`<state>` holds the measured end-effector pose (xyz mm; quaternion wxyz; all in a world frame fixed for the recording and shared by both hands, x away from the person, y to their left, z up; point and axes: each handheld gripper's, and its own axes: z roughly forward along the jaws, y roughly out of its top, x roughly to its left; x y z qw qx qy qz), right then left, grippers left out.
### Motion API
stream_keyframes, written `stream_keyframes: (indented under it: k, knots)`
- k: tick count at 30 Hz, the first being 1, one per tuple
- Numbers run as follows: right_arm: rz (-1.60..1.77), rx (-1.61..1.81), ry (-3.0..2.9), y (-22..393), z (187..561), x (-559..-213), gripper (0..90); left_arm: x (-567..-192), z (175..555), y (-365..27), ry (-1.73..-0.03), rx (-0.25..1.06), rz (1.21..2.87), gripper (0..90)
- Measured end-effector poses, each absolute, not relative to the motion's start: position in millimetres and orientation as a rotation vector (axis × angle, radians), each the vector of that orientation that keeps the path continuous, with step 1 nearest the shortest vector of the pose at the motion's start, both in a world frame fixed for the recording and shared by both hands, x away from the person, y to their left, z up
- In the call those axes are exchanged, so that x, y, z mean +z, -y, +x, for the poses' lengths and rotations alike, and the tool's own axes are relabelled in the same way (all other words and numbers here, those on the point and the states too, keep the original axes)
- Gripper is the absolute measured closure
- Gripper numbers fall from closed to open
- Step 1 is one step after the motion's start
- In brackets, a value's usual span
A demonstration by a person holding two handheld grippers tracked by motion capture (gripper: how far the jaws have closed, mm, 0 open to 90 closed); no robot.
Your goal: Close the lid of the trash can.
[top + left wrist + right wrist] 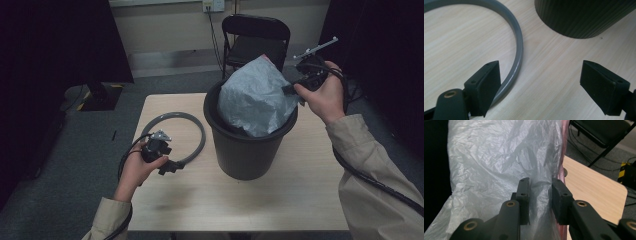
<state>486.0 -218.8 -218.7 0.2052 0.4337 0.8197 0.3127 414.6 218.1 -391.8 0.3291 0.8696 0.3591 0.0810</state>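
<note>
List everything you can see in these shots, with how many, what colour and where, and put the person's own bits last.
bin: one, black, on the table, right of centre
plastic bag: one, grey, bulging out of the bin's top
ring: one, grey, flat on the table left of the bin
table: one, light wood
folding chair: one, black, behind the table
right gripper: one, black, jaws close together with a fold of the bag between them
left gripper: one, black, jaws wide apart above the ring's edge
sleeves: two, beige

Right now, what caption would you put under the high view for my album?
Right gripper pinches the grey bag in the black bin; left gripper hovers open by the grey ring.
</note>
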Motion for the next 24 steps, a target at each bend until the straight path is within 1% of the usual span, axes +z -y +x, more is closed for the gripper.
stream_keyframes:
  k: [3,5,8,10,14,24]
  knots:
    - [1.167,0.897,-2.295,216,481,-216,74.2,-383,418,-216,-0.928,0.194,2.279,16.3]
    - [1.138,0.912,-2.317,214,478,-215,75.0,-377,421,-215,-0.918,0.186,2.272,16.3]
    - [1.108,0.933,-2.366,210,477,-217,81.1,-368,425,-215,-0.910,0.198,2.265,16.3]
    - [1.087,0.949,-2.398,207,477,-219,81.8,-360,426,-215,-0.914,0.196,2.251,16.3]
    - [1.066,0.952,-2.448,200,477,-221,85.9,-345,431,-215,-0.897,0.208,2.245,16.3]
    - [1.051,0.958,-2.512,187,476,-230,86.3,-312,444,-208,-0.873,0.187,2.247,16.3]
